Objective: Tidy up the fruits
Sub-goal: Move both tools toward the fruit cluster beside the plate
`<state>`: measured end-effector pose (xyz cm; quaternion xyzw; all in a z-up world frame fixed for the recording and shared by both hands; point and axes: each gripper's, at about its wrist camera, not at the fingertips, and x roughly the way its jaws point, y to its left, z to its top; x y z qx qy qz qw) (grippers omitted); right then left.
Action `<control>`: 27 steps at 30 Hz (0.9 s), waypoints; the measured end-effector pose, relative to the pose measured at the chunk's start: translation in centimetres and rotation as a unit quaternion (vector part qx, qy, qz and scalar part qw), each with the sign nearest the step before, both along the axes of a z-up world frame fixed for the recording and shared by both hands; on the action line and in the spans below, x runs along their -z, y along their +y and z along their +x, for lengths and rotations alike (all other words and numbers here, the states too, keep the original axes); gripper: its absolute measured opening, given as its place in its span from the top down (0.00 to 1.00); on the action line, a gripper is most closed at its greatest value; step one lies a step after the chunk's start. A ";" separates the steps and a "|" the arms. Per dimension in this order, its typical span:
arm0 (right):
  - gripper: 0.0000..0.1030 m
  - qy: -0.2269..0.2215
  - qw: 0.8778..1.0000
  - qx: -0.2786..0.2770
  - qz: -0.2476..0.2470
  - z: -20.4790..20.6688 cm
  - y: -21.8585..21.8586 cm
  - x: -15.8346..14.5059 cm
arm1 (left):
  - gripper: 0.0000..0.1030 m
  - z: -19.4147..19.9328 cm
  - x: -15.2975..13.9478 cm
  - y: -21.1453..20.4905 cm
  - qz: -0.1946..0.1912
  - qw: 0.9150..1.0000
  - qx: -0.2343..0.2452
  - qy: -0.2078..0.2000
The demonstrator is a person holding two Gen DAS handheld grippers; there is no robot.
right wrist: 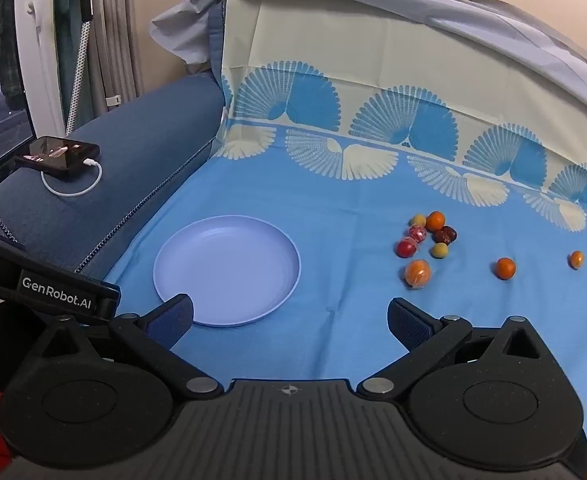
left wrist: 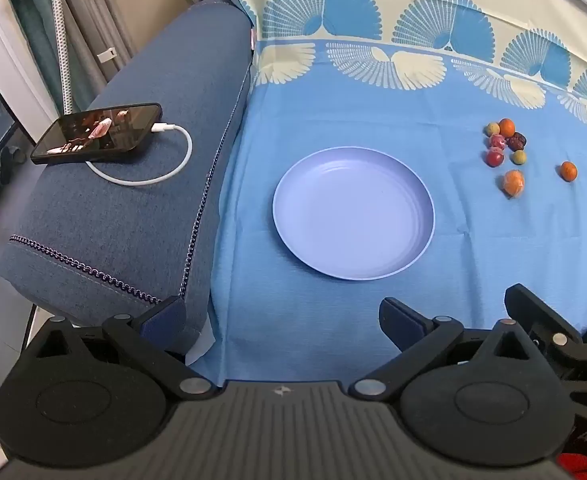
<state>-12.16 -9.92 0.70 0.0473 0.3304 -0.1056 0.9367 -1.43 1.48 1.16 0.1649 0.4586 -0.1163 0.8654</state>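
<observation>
Both grippers spread wide w/ nothing held: left gripper (left wrist: 281, 318) hangs just short of the lavender plate (left wrist: 353, 216), right gripper (right wrist: 289, 320) w/ its left fingertip (right wrist: 173, 314) over the plate rim. Left gripper's side reads "GenRobot.AI" in the right-wrist view. Fruits (right wrist: 427, 246) lie farther out on the blue cloth (right wrist: 333, 320), right of plate, clear of all fingers; two oranges sit apart further right.

We hold the left tool (left wrist: 281, 316) and right tool (right wrist: 289, 320) side by side, jaws spread wide, gripping nothing
</observation>
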 end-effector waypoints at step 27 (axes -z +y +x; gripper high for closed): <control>0.00 0.003 1.000 -0.005 0.003 0.2 0.2 0.2 | 0.00 -0.2 0.3 0.0 0.003 1.000 -0.002 0.006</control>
